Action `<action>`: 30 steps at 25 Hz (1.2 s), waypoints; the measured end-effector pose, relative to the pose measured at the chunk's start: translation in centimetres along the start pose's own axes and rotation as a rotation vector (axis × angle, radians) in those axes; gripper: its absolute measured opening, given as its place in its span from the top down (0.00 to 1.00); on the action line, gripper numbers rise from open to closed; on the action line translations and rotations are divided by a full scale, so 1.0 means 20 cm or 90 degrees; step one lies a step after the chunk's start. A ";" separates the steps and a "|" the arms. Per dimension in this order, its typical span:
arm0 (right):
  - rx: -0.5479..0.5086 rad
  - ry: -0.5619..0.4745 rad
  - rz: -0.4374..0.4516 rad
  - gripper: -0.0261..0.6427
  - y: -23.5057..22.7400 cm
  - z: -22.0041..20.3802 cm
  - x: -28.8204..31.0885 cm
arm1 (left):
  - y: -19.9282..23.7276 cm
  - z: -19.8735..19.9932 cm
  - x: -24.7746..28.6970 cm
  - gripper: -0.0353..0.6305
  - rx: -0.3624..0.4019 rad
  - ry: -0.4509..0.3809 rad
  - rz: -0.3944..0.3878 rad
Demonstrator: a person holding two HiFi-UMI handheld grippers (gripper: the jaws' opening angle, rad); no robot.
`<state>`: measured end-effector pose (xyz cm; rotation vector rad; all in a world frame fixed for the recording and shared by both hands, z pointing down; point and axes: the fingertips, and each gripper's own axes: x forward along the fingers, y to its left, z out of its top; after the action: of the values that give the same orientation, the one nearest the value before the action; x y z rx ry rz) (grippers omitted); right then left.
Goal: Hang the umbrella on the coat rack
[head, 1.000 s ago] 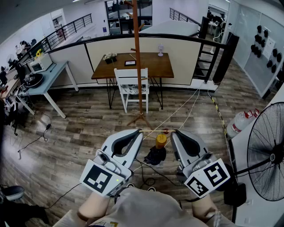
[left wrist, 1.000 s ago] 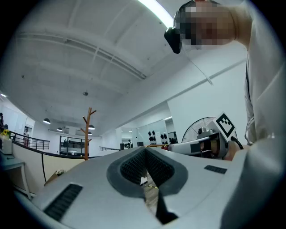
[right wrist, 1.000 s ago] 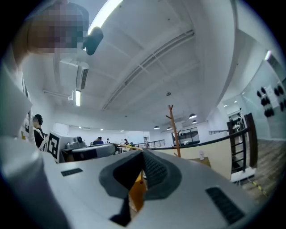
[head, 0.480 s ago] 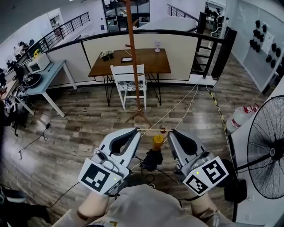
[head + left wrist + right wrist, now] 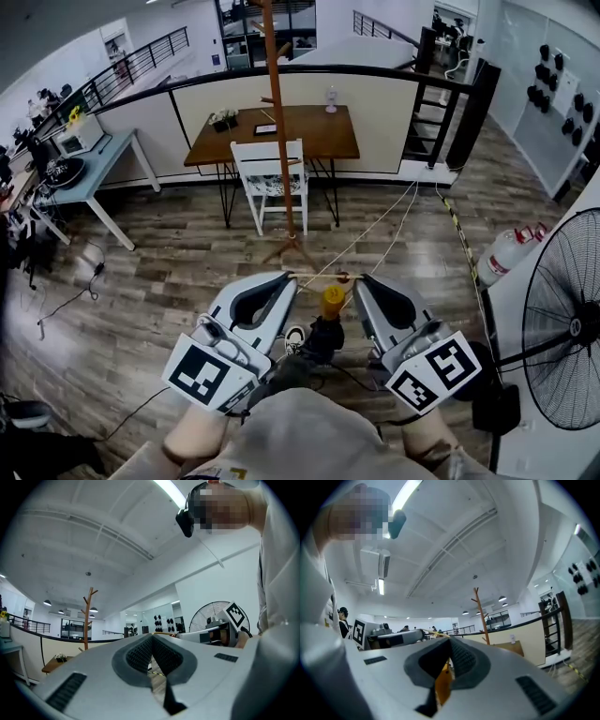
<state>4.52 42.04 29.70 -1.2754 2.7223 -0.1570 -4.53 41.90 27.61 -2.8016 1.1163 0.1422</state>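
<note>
The umbrella hangs between my two grippers by its thin strap (image 5: 323, 277), with its yellow handle (image 5: 333, 298) on top and the folded black canopy (image 5: 323, 339) below. My left gripper (image 5: 296, 276) is shut on the strap's left end and my right gripper (image 5: 361, 278) on its right end. The wooden coat rack (image 5: 279, 122) stands ahead of them on the floor, in front of a white chair. It shows far off past the shut left gripper (image 5: 152, 636) as the coat rack (image 5: 87, 616). The yellow handle (image 5: 443, 686) peeks below the shut right gripper (image 5: 450, 640), with the coat rack (image 5: 480, 616) beyond.
A brown table (image 5: 328, 136) and a white chair (image 5: 272, 178) stand right behind the rack. A large fan (image 5: 562, 319) and a white cylinder (image 5: 506, 255) are at the right. A grey desk (image 5: 89, 164) is at the left. Cables (image 5: 384, 230) cross the wooden floor.
Both grippers and the hanging umbrella have drifted slightly forward toward the rack. A shoe now shows beneath the left gripper. Both grips are unchanged.
</note>
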 end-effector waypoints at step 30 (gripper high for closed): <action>0.003 -0.009 -0.027 0.95 -0.81 0.11 1.29 | 1.21 -0.14 0.89 0.95 -0.012 -0.011 -0.050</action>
<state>0.81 11.85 27.99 -1.3294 2.6832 -0.1579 -8.22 11.97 26.19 -2.8499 1.0049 0.1694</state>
